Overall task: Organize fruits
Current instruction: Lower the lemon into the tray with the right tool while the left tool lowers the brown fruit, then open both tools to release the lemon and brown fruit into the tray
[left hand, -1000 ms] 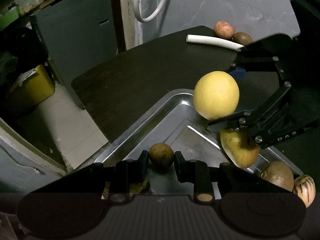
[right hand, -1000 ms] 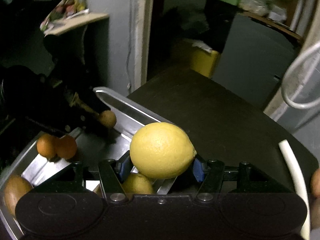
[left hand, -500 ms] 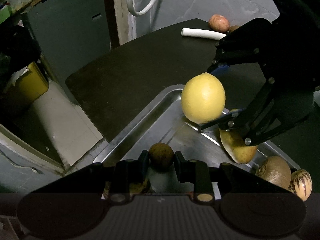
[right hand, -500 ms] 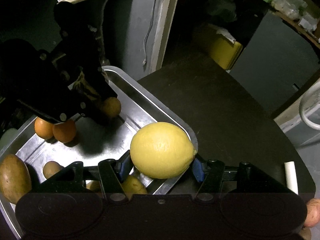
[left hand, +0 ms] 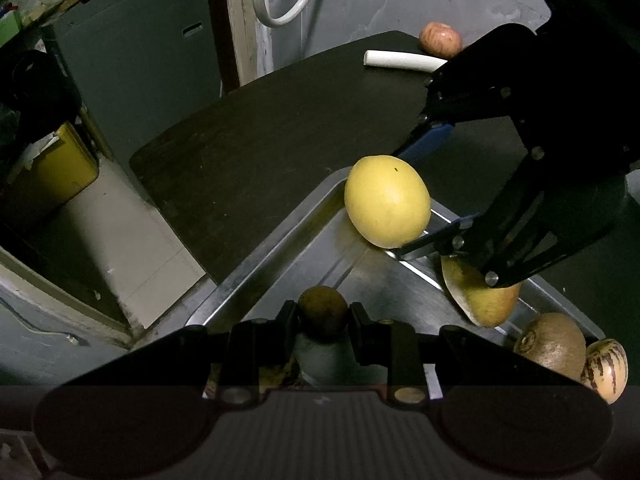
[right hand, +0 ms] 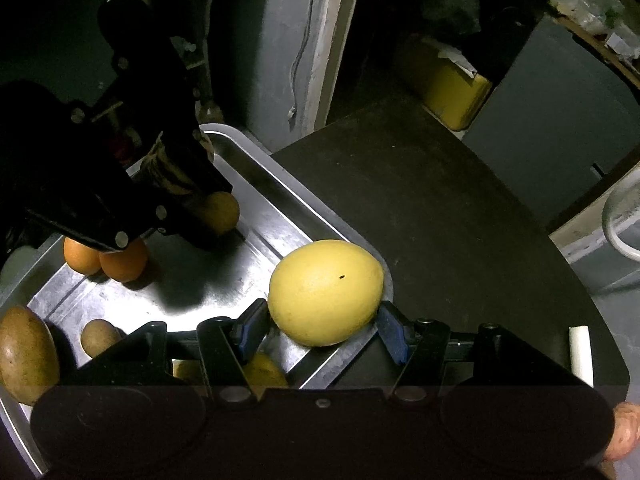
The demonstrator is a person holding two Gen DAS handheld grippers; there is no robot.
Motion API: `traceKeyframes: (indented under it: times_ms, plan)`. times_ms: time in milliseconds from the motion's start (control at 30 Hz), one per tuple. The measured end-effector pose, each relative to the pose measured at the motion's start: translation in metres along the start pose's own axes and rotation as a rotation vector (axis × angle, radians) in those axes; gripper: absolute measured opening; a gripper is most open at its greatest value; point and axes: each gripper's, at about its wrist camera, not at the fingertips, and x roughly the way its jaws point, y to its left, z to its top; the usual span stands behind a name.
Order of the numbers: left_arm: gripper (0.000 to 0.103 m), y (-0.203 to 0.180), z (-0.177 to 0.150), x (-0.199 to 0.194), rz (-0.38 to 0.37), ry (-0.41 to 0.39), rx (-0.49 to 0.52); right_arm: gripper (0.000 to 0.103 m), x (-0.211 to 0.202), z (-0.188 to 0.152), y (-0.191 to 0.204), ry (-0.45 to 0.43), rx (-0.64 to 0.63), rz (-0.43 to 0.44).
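My right gripper (right hand: 324, 320) is shut on a large yellow lemon (right hand: 325, 292), its blue pads pressing both sides. The lemon hangs just over the near corner of a steel tray (right hand: 256, 160). In the left wrist view the same lemon (left hand: 387, 201) sits above the tray rim (left hand: 256, 272), with the right gripper (left hand: 420, 196) coming in from the right. My left gripper (left hand: 323, 316) is shut on a small brown round fruit (left hand: 323, 312), low over the tray floor. The right wrist view shows that fruit (right hand: 220, 212) under the dark left gripper.
In the tray lie two oranges (right hand: 108, 258), a brown mango-like fruit (right hand: 24, 356), a small brown fruit (right hand: 98, 336), a yellowish fruit (left hand: 484, 300), a kiwi (left hand: 552, 344) and a striped fruit (left hand: 606, 370). An apple (left hand: 440, 38) and a white tube (left hand: 404, 60) rest on the dark table (left hand: 240, 152).
The right gripper has carried the lemon in over the tray corner and rolled a little. The left gripper has stayed put with the brown fruit.
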Motion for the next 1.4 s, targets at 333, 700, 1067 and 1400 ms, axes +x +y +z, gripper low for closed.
traceKeyframes:
  times_ms: [333,700,1067,1400]
  plan:
    - [0.05,-0.006,0.002,-0.003,0.008,0.0,0.013,0.07,-0.018,-0.008,0.003,-0.038,0.015,-0.013]
    - [0.08,-0.018,0.004,-0.028,0.075,-0.043,0.007,0.083,-0.046,-0.02,0.006,-0.123,0.089,-0.068]
    - [0.1,-0.029,0.001,-0.052,0.169,-0.085,-0.054,0.093,-0.071,-0.036,0.007,-0.213,0.183,-0.135]
    - [0.102,-0.035,-0.004,-0.066,0.228,-0.101,-0.112,0.099,-0.091,-0.05,0.003,-0.279,0.259,-0.176]
